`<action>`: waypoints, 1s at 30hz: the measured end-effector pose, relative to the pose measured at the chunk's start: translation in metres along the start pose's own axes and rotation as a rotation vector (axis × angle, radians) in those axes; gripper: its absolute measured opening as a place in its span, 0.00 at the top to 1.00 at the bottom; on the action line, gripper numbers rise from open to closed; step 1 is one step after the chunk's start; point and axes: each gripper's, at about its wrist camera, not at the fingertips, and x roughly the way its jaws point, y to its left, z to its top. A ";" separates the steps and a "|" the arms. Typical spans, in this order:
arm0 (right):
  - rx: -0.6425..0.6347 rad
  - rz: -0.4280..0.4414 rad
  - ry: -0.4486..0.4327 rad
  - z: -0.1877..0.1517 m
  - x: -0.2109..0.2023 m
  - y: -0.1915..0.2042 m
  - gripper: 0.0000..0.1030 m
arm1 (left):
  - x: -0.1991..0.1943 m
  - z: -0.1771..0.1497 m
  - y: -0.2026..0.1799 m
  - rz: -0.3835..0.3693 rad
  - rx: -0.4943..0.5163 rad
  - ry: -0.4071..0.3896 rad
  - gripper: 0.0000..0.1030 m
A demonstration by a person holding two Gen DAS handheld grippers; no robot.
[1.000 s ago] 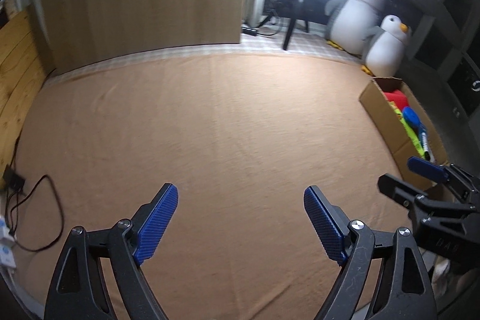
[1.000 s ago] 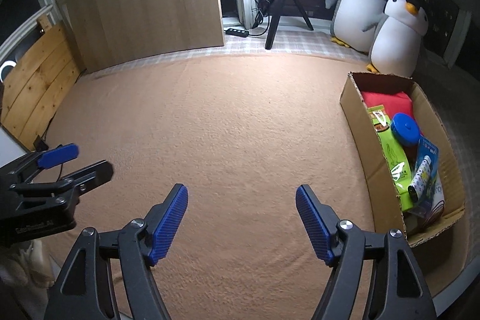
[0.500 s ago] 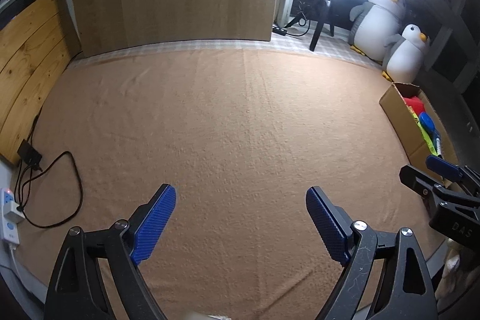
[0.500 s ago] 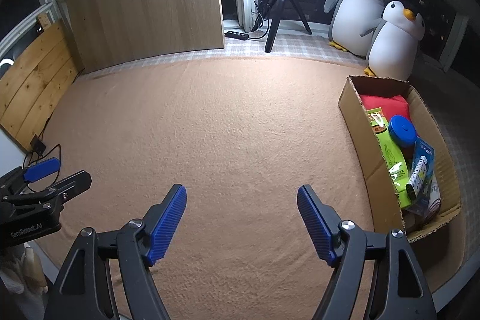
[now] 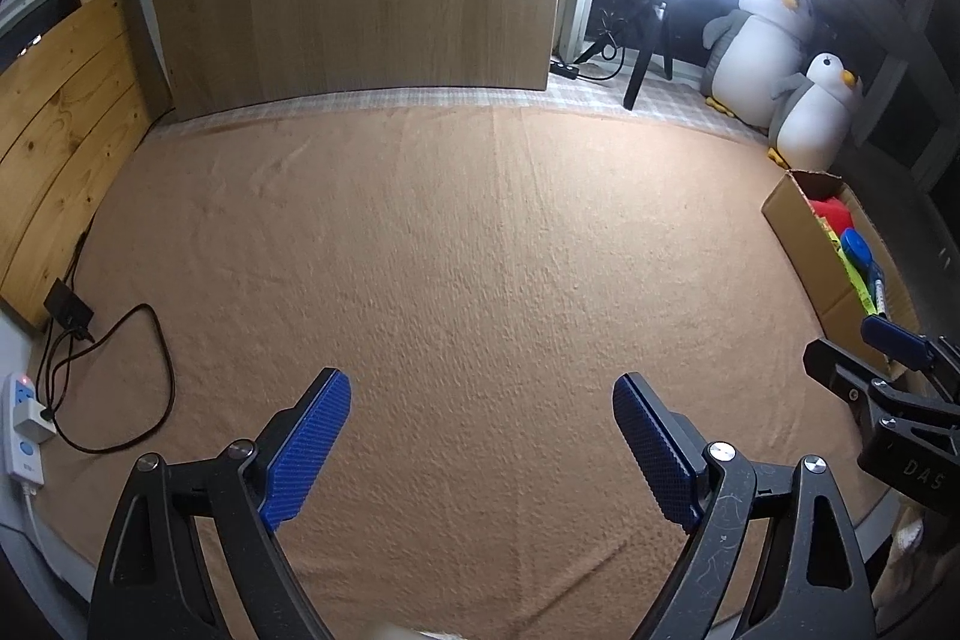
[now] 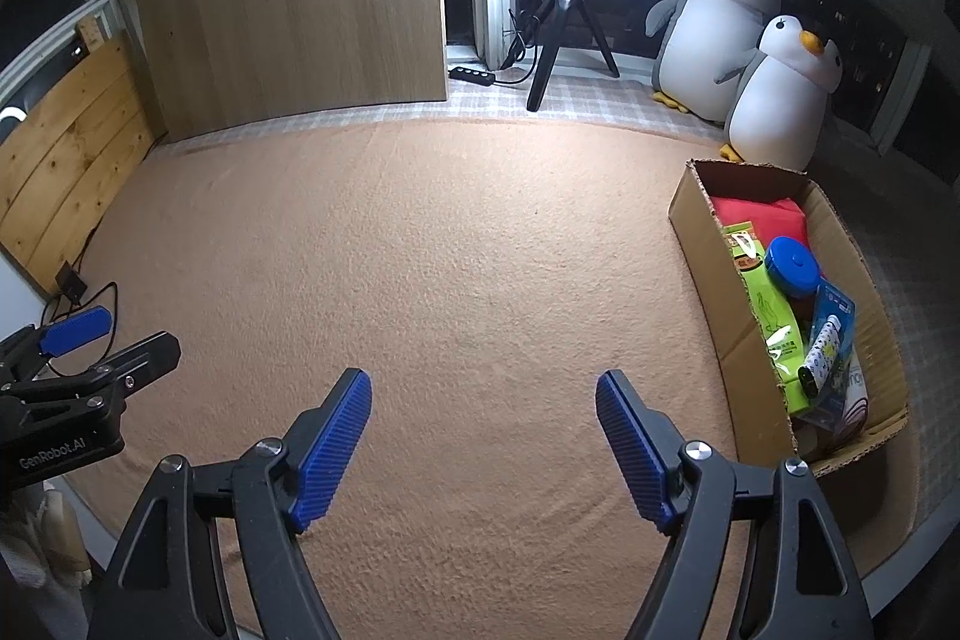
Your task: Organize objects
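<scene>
A cardboard box stands at the right on the tan cloth. It holds a red item, a green packet, a blue-lidded jar and a small patterned tube. The same box shows at the right edge of the left wrist view. My right gripper hangs open over bare cloth left of the box, nothing between its blue pads. My left gripper is open too, over bare cloth further left. Each gripper appears at the side of the other's view.
Two plush penguins sit behind the box. A ring light on a tripod and a wooden board stand at the back. Wooden planks, a power strip and black cables lie at the left edge.
The left wrist view has swung left and pulled back, so the box and penguins sit further right and the cables show more. The right gripper has hardly moved. Both jaws stay open.
</scene>
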 end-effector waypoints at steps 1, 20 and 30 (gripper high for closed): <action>0.001 0.000 0.000 0.000 0.000 0.000 0.28 | 0.000 0.000 0.000 0.000 0.001 0.000 0.11; 0.003 -0.003 0.004 0.000 0.005 -0.003 0.28 | 0.004 0.000 0.001 0.003 0.001 0.014 0.11; 0.012 -0.005 0.010 -0.002 0.007 -0.006 0.28 | 0.008 -0.001 -0.001 -0.001 0.007 0.023 0.11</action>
